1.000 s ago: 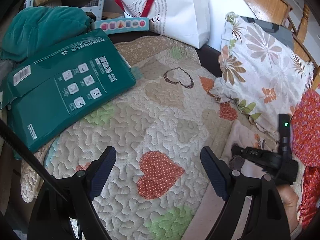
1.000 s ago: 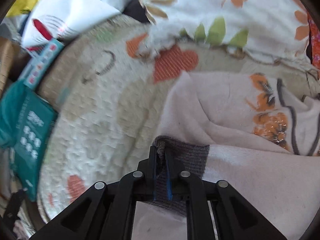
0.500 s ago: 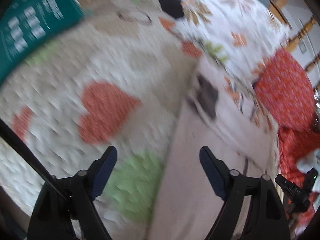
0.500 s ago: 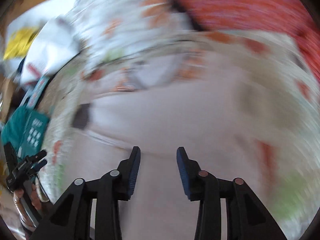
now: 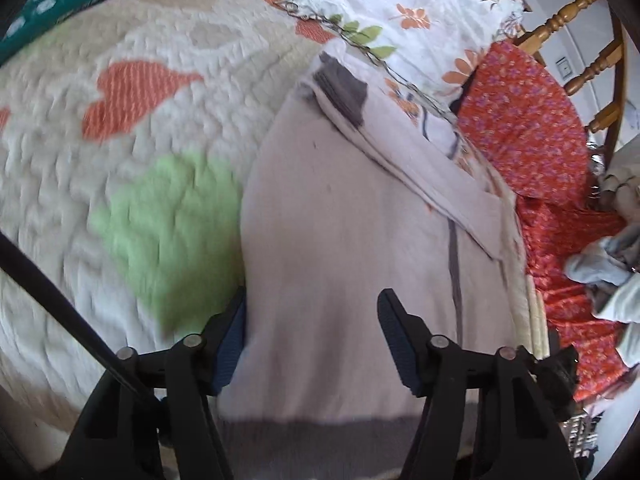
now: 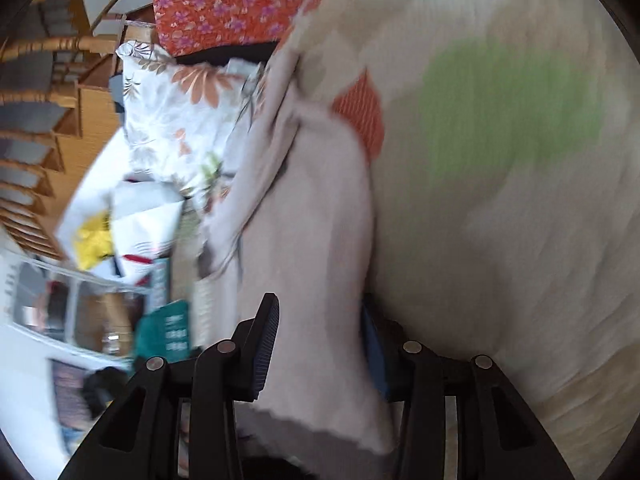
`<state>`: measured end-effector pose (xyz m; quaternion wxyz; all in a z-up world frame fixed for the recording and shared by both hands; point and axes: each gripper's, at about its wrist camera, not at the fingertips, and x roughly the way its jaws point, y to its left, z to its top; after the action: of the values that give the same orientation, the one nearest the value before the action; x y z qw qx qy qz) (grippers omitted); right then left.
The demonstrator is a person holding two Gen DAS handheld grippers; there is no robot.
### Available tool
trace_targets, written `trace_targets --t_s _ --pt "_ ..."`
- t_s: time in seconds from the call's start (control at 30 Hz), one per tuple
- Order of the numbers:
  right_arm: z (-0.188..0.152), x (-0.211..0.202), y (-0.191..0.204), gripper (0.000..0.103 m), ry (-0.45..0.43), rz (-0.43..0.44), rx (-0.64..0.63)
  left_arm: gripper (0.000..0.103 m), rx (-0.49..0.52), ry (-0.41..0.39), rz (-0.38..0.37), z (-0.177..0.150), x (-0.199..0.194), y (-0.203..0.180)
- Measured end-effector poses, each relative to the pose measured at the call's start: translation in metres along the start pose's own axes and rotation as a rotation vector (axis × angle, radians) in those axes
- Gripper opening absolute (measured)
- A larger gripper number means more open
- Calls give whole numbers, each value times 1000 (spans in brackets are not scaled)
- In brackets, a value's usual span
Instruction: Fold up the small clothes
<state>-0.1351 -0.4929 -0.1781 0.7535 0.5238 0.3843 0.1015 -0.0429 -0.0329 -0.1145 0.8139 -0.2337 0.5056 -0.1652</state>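
Garment point(image 5: 344, 216): we see it on the quilt point(image 5: 132, 152), long axis toward 12 o'clock — dark hem nearest us;
Left gripper point(image 5: 312, 338): jaws apart, straddling its left edge;
Right gripper point(image 6: 320, 344): jaws apart — cloth between, unclamped.

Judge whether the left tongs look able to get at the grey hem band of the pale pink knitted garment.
Probably yes: the left tongs stand open over the pale pink knitted garment, its grey hem band just beneath them, with nothing lying between.
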Motion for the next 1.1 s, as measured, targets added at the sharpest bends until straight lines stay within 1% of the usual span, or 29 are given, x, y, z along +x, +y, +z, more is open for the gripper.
trace_targets --t_s 0.13,0.23,0.33,0.4,0.5,0.53,0.57,0.6,0.63,0.67,0.73,0.8,0.83,0.9,0.97,1.03,1.1 --pt "-21 10 10 43 75 33 -36 53 -45 39 -59 -28 -6 7" --pt "-38 13 8 42 109 44 -43 53 -48 51 -65 -44 -8 6" --pt "-53 11 7 41 139 34 -69 53 -30 56 -52 -57 -8 0" --pt "-63 12 12 40 144 1 -113 53 7 42 -14 -65 -9 -6" --pt "-72 11 15 39 145 -47 -176 52 30 37 21 -69 -10 -8" --pt "-74 10 16 37 137 -68 -192 42 23 37 34 -68 -10 -8" --pt "-75 9 15 30 131 -87 -203 32 15 36 60 -68 -11 -7" --pt "-76 8 14 18 123 -118 -213 13 7 38 103 -66 -11 -5" --pt "-75 9 13 10 118 -150 -217 10 -13 43 104 -63 -12 -1" --pt "-74 8 11 5 119 -166 -216 8 -39 45 86 -61 -13 4" --pt "-70 5 11 4 121 -165 -207 7 -75 33 82 -58 -21 8" --pt "-67 -4 16 4 100 -173 -224 7 -72 11 79 -62 -33 4" --pt "-66 -9 20 4 92 -161 -226 7 -68 6 74 -65 -38 2" --pt "-65 -25 22 4 88 -132 -234 7 -50 -5 71 -73 -51 -4" --pt "-69 -42 24 3 95 -122 -260 7 -41 -18 39 -85 -68 -8" --pt "-78 -59 26 3 112 -109 -285 7 -44 -23 -8 -101 -83 -9" --pt "-91 -71 23 3 134 -107 -297 7 -39 -24 -18 -112 -87 -10"
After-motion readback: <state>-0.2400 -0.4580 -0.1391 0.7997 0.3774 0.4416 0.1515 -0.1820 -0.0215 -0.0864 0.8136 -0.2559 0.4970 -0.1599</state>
